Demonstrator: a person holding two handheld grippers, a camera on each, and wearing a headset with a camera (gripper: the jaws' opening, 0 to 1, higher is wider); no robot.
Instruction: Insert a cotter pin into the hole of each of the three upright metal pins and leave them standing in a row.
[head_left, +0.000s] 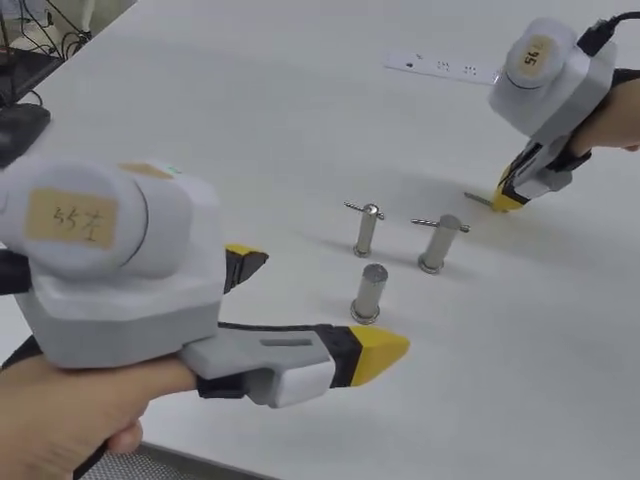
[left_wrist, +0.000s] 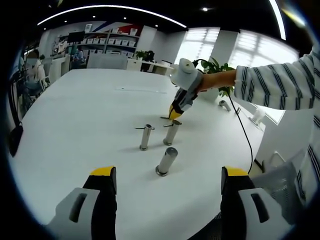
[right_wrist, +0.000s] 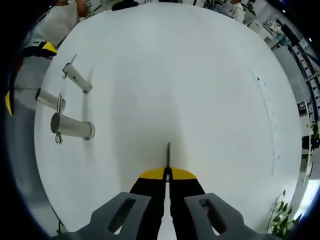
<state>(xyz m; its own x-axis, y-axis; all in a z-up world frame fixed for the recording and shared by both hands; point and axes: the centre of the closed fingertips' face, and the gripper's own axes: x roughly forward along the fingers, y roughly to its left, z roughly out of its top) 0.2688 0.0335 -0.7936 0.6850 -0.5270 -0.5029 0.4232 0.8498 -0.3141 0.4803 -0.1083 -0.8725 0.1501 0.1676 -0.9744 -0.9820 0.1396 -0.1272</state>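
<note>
Three metal pins stand upright on the white table (head_left: 250, 120). The far left pin (head_left: 367, 230) and the far right pin (head_left: 438, 243) each carry a cotter pin through the top; the near pin (head_left: 369, 293) has none. My left gripper (head_left: 315, 300) is open just left of the near pin (left_wrist: 166, 161), which stands ahead of and between its jaws, apart from them. My right gripper (head_left: 505, 200) is down at the table to the right of the row, shut on a thin cotter pin (right_wrist: 168, 152) that sticks out past its yellow tips (right_wrist: 167, 172).
A white power strip (head_left: 440, 67) lies at the table's far side. A dark object (head_left: 20, 125) sits at the left edge. In the left gripper view, a striped sleeve (left_wrist: 275, 85) reaches in from the right behind the right gripper (left_wrist: 175, 114).
</note>
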